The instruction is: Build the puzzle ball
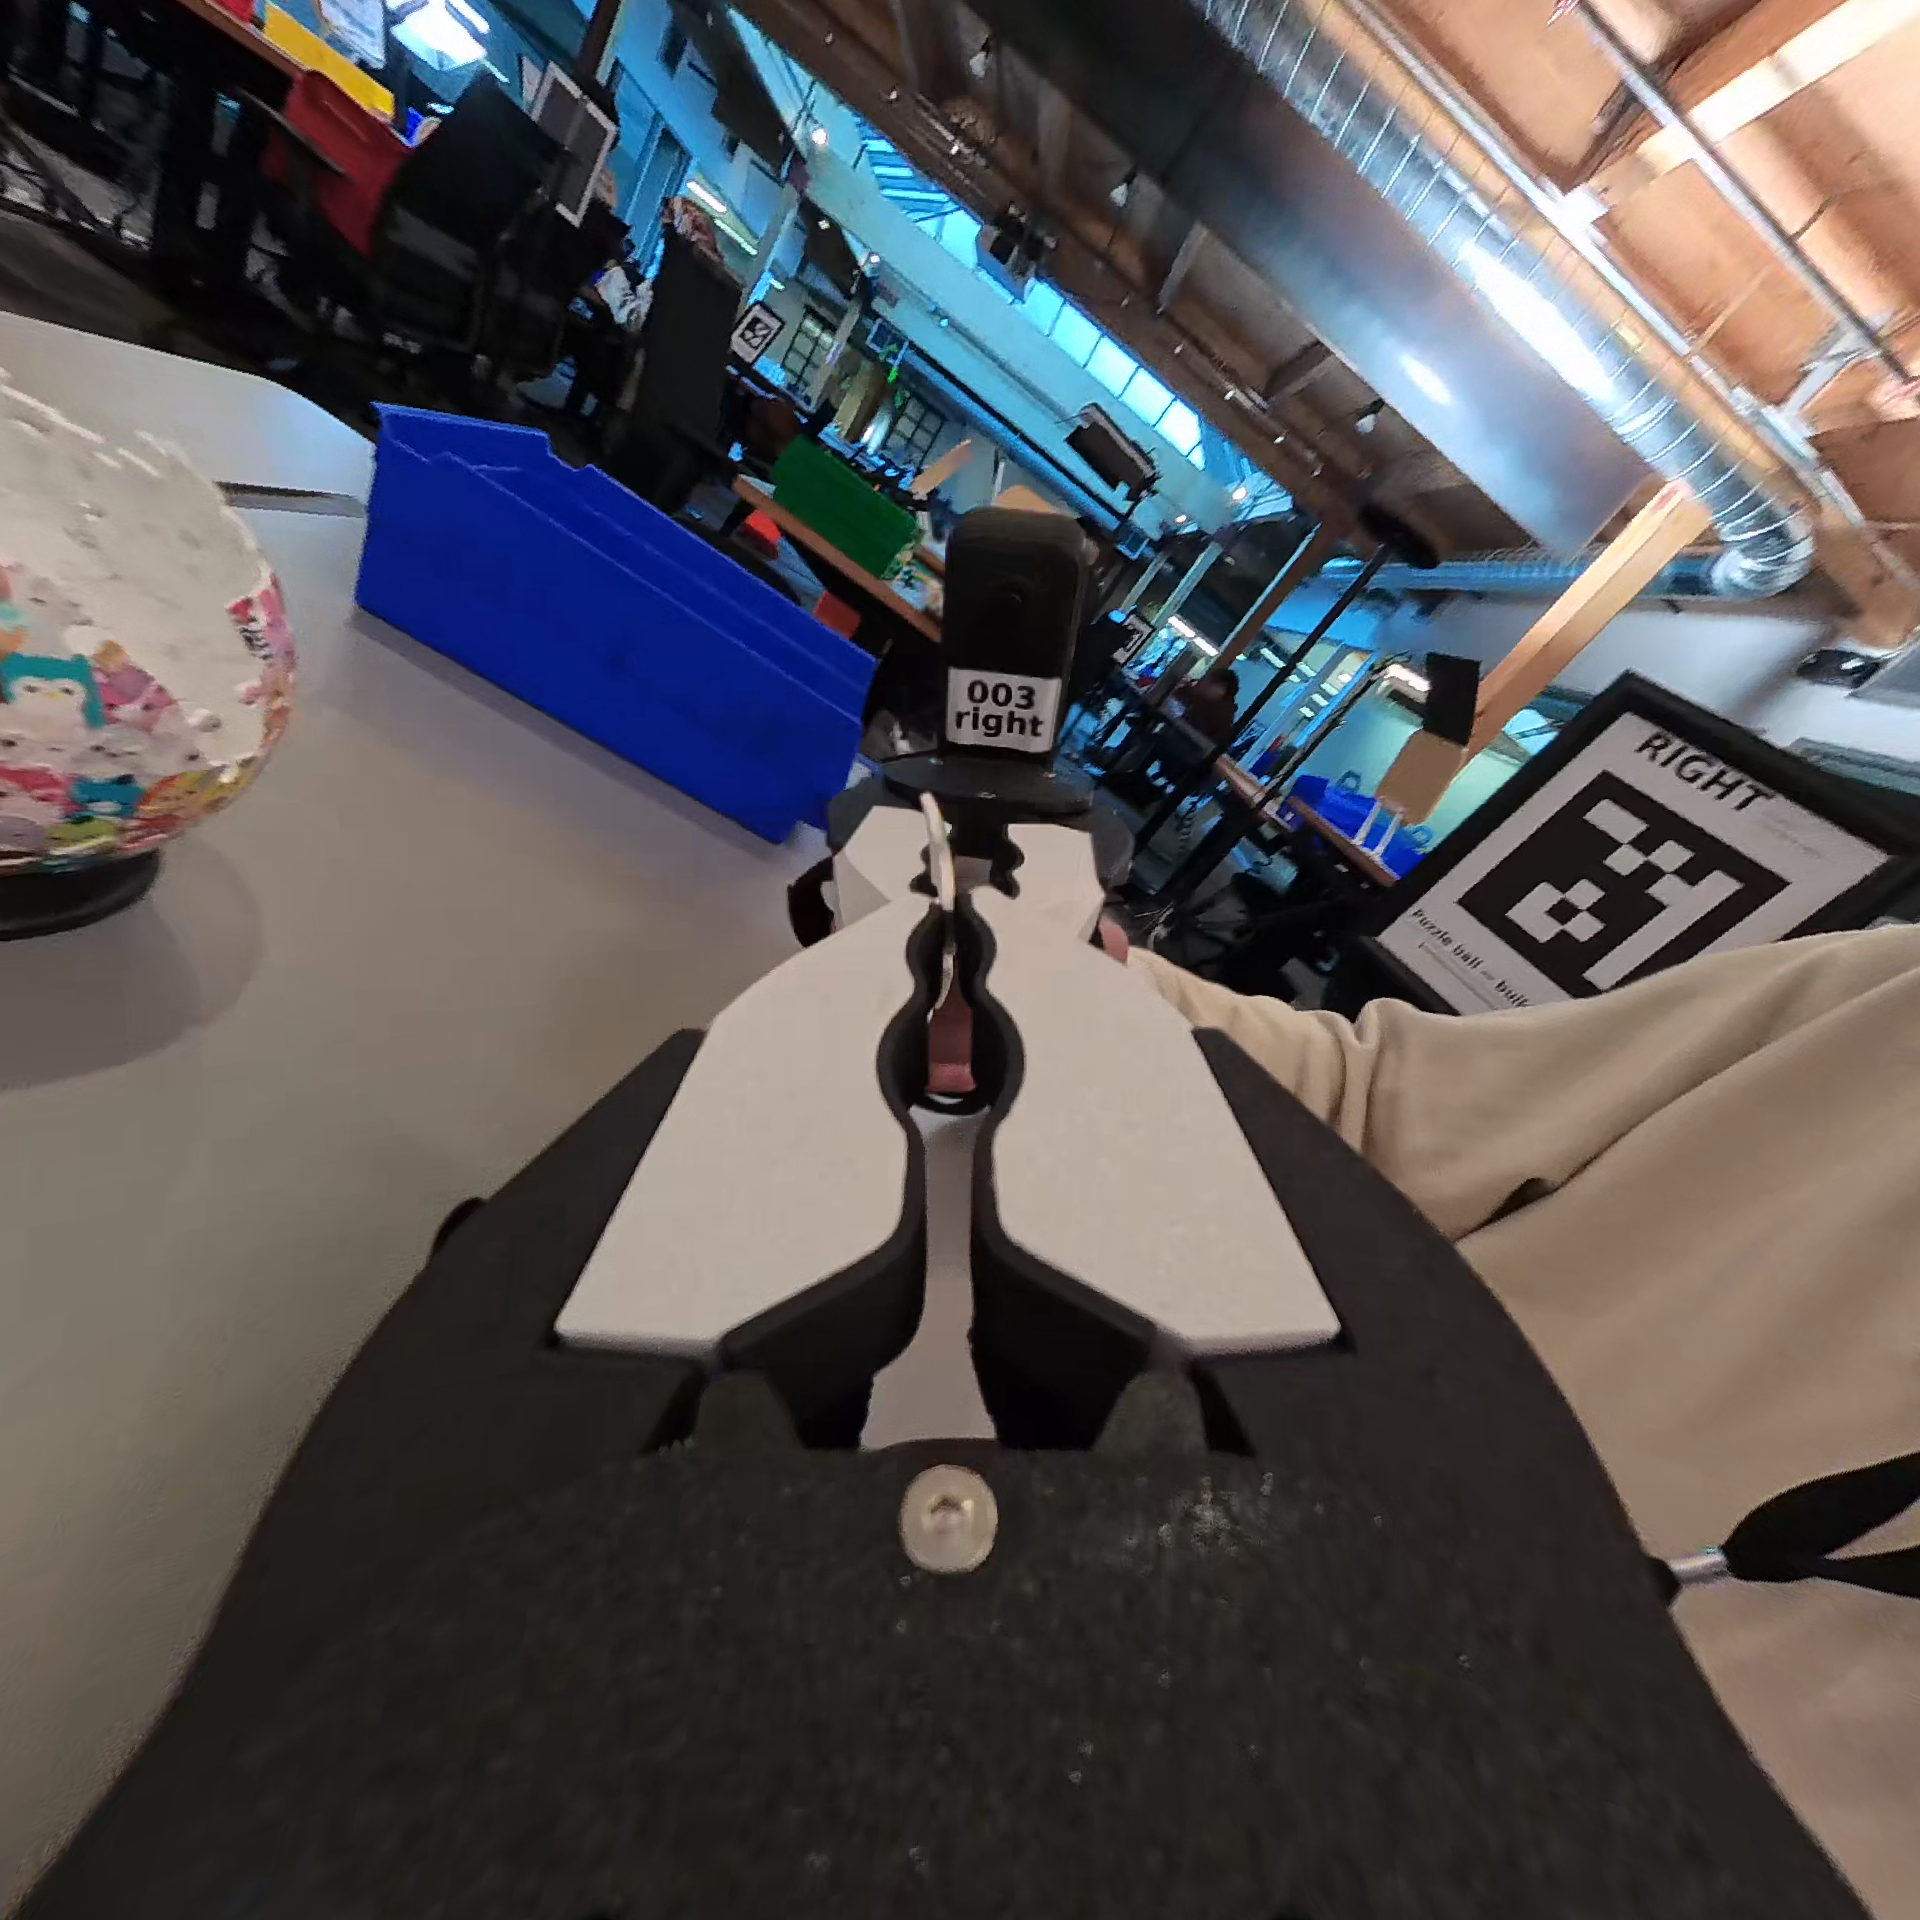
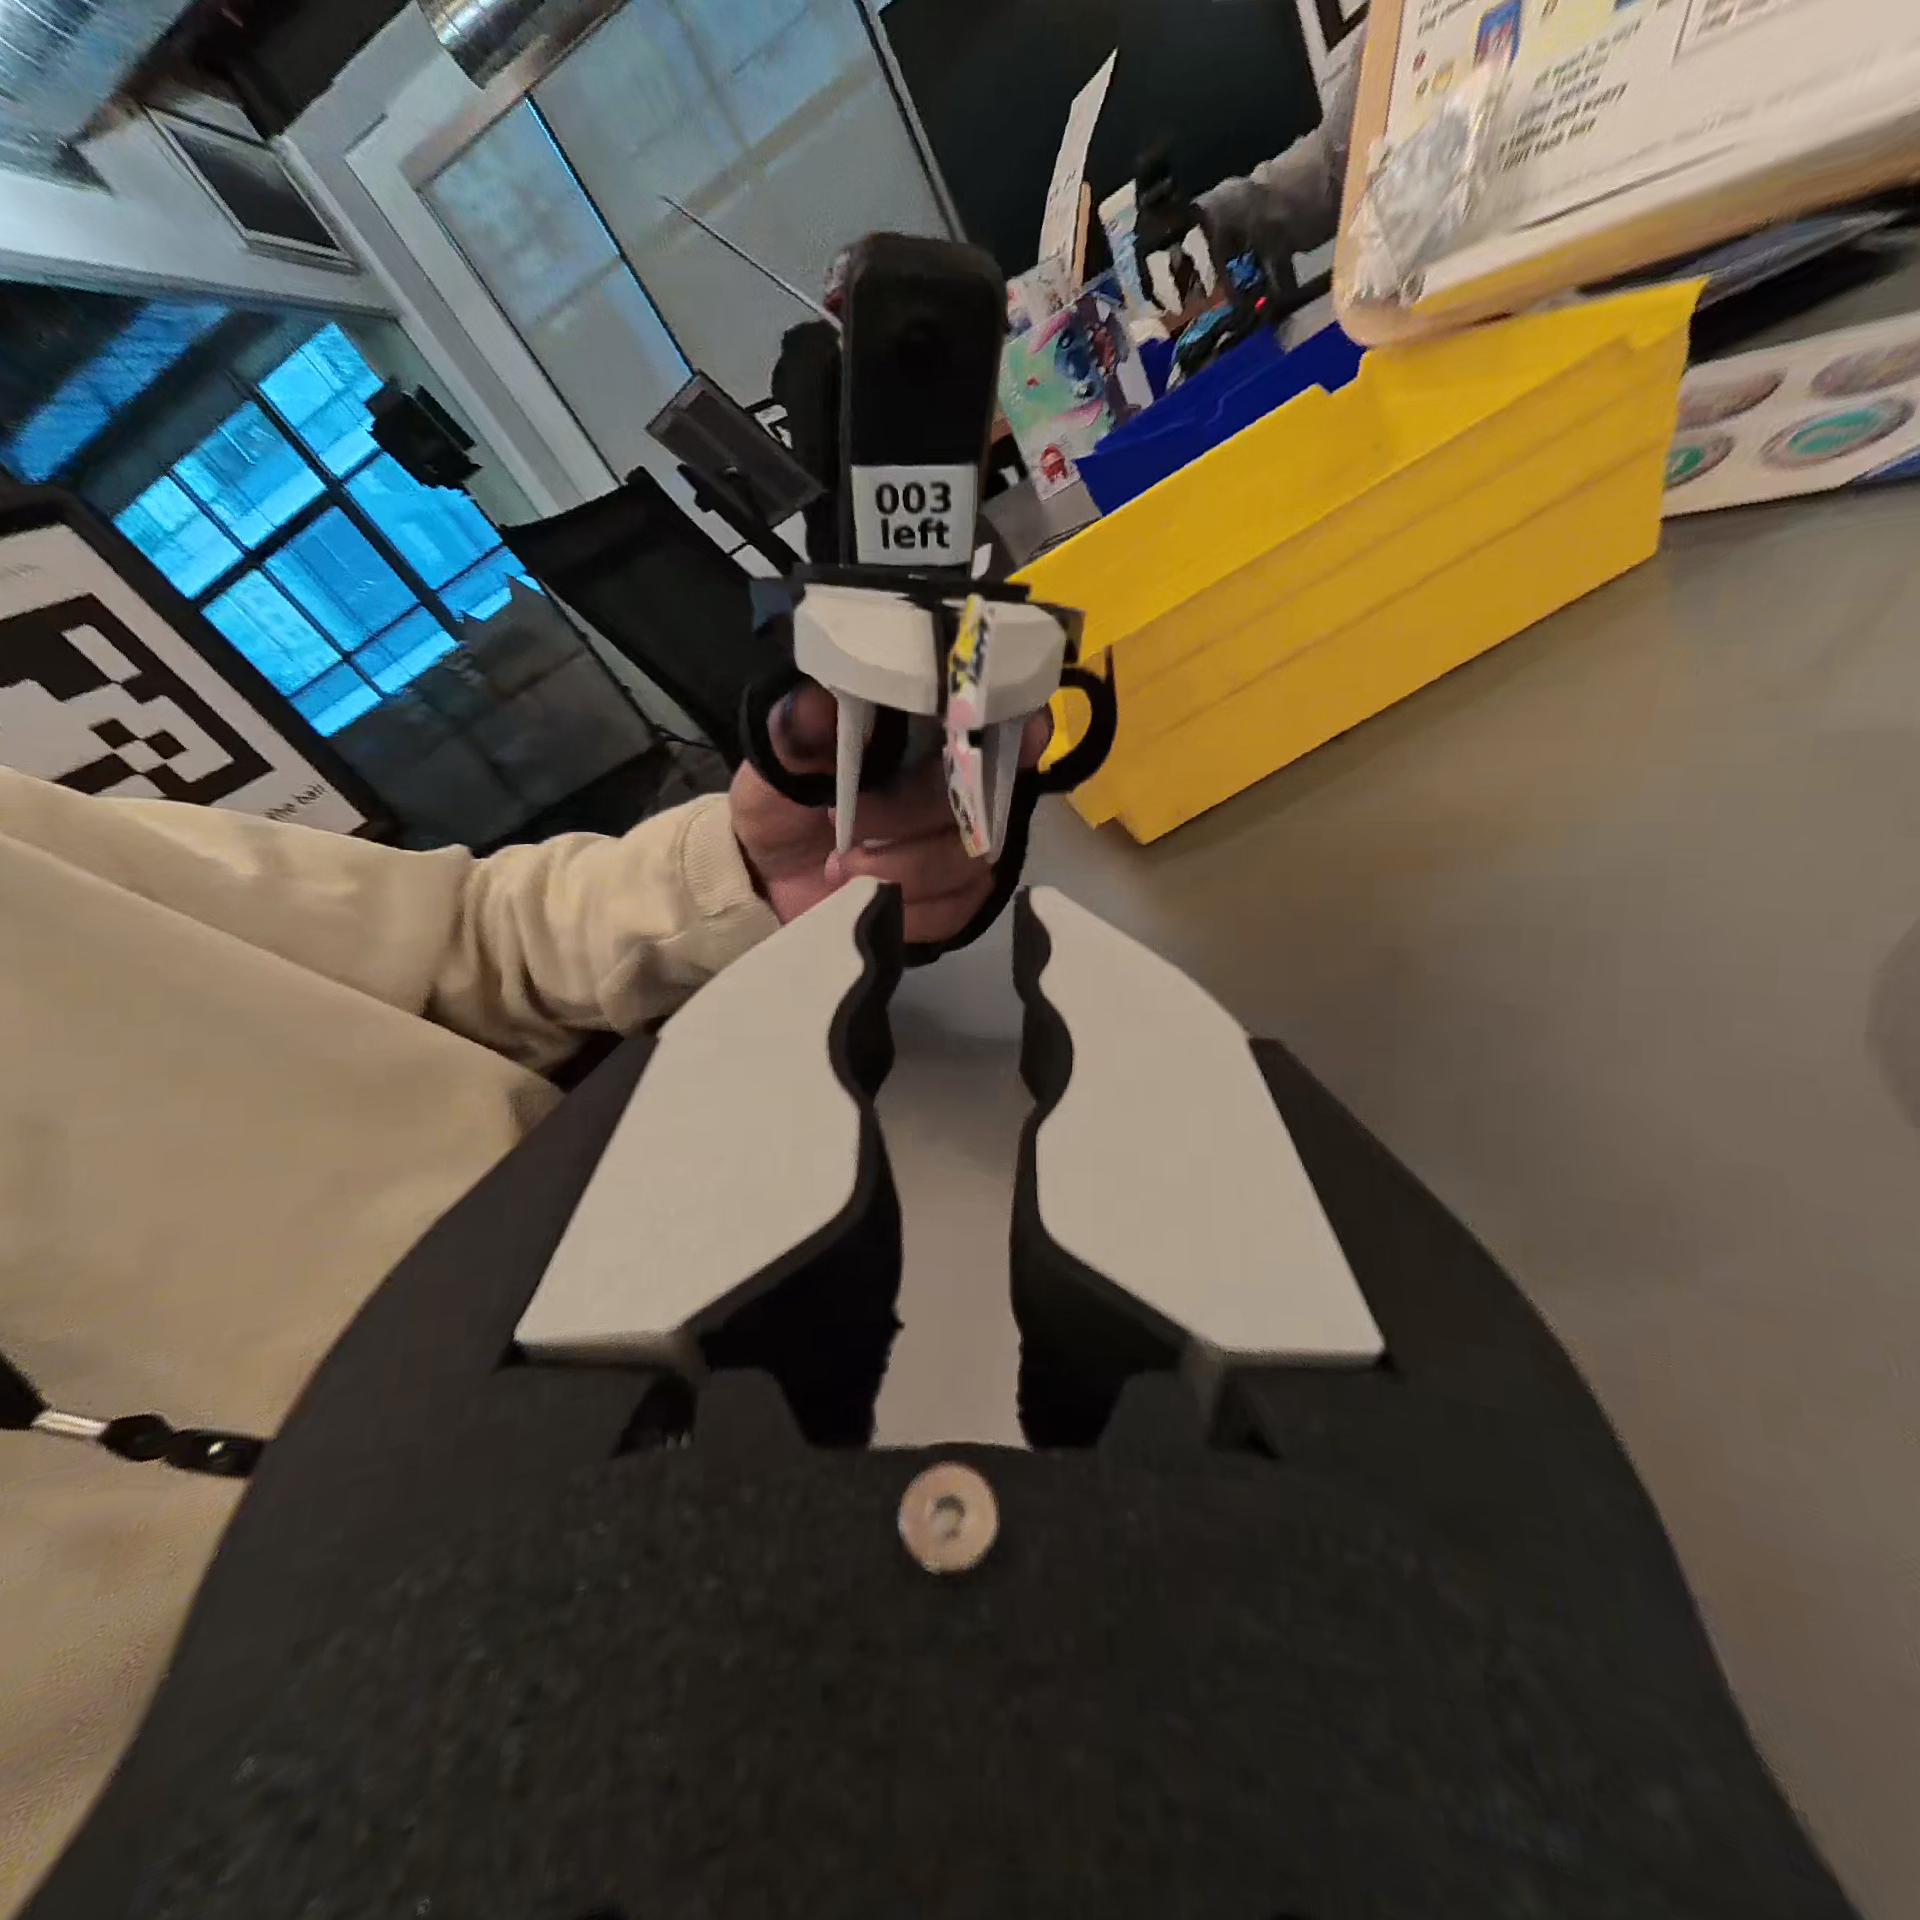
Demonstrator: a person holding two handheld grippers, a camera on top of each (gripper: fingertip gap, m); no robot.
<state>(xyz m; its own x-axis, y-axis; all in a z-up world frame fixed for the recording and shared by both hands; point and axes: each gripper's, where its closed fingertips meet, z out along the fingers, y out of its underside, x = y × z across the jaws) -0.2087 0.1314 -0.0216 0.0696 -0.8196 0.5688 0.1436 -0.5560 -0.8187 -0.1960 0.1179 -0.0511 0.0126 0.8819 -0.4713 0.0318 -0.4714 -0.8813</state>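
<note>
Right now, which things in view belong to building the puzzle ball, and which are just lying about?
Job: half-built ball on its stand; puzzle piece held in the left gripper; open right gripper.
Lying about: blue bin; yellow bin; framed sign.

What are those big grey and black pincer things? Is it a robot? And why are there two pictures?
It is not a robot. A person in a cream sleeve holds one pincer tool, called a gripper, in each hand. Each gripper carries a camera that looks along its two fingers, so you get two pictures. One is from the left gripper, which pinches a thin puzzle piece. The other is from the right gripper, which is open and empty. The two face each other. On the grey table sit a half-built colourful puzzle ball, a blue bin and a yellow bin.
</note>
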